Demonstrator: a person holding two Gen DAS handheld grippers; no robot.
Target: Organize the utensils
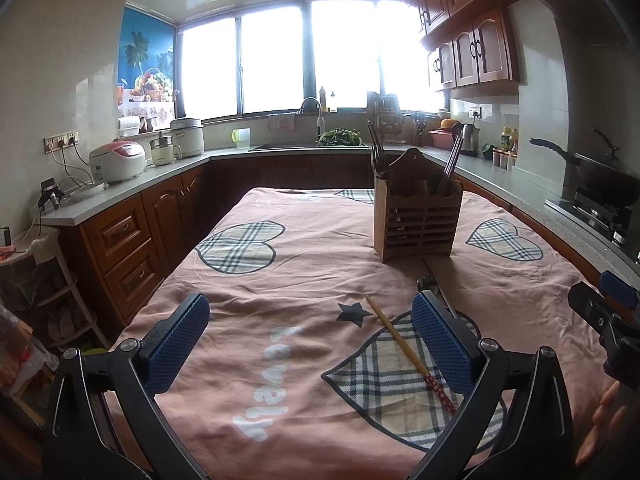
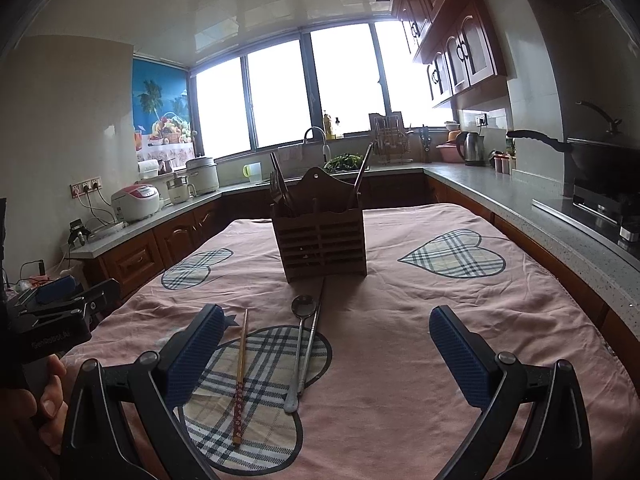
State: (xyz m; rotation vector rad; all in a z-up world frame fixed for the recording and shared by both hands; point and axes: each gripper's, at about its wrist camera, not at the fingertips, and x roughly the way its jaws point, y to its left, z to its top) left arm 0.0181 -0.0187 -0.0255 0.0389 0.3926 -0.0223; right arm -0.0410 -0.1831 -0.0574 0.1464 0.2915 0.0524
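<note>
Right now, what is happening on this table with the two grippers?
A person holds a gripper in each hand over a table with a pink cloth, sorting utensils. The left gripper and the right gripper are both open and hold nothing. A wooden holder already has forks and chopsticks standing in it. A wooden chopstick, a spoon and a thin metal stick lie loose on the cloth.

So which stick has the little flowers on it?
Find the wooden utensil holder on the pink tablecloth. In front of it, three utensils lie on a plaid heart patch. The chopstick is leftmost, beside the metal spoon: it alone is bamboo with a red flowered end.
</note>
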